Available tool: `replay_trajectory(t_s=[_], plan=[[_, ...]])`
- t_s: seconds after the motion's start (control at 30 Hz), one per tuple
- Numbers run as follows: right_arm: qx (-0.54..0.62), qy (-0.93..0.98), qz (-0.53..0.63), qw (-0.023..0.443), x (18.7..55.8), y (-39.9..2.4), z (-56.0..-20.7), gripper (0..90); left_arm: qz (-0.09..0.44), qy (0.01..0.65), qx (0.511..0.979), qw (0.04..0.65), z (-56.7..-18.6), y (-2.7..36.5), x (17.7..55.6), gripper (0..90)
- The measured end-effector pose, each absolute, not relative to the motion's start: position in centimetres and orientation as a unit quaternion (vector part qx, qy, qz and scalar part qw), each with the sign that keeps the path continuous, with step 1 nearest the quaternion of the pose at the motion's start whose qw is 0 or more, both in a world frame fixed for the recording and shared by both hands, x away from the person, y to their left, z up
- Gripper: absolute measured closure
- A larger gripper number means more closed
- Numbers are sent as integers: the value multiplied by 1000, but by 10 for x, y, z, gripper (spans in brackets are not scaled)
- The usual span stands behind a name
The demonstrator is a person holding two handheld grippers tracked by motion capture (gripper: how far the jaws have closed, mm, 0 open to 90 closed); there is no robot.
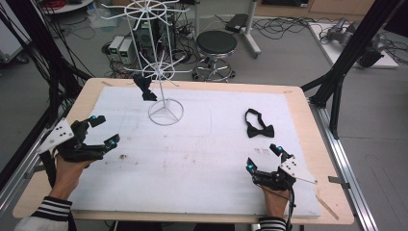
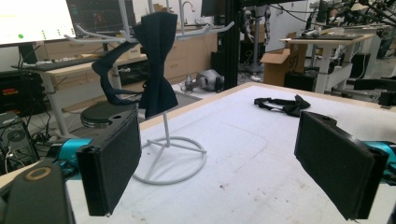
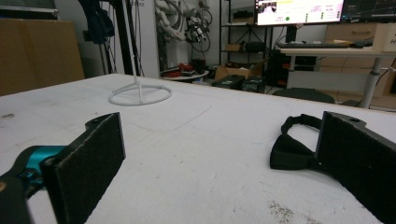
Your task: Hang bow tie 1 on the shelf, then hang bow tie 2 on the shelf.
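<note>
A white wire rack stands on the white mat, its ring base toward the back. A dark bow tie hangs from one of its lower arms. A second black bow tie lies flat on the mat at the right. My left gripper is open at the mat's left edge and faces the rack. My right gripper is open near the front right, a short way from the lying bow tie, nothing between its jaws.
The white mat covers most of the wooden table. Black frame posts rise at the right edge, and cables run down the left side. A black stool stands behind the table.
</note>
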State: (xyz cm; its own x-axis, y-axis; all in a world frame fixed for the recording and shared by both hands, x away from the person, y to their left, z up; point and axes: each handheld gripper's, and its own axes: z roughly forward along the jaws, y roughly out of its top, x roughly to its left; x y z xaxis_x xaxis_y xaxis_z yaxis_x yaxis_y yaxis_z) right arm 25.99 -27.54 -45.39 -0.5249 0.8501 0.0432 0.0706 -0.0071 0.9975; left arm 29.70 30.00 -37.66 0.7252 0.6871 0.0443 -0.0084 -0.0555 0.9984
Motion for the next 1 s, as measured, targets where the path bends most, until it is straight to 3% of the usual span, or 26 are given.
replay_trajectory(t_s=[0.3, 1.0], plan=[[362, 629, 607, 323, 260, -275, -454, 7, 266, 255, 670, 644, -398, 302, 297, 153], [367, 627, 608, 320, 261, -276, -454, 7, 263, 239, 676, 645, -404, 302, 294, 151]])
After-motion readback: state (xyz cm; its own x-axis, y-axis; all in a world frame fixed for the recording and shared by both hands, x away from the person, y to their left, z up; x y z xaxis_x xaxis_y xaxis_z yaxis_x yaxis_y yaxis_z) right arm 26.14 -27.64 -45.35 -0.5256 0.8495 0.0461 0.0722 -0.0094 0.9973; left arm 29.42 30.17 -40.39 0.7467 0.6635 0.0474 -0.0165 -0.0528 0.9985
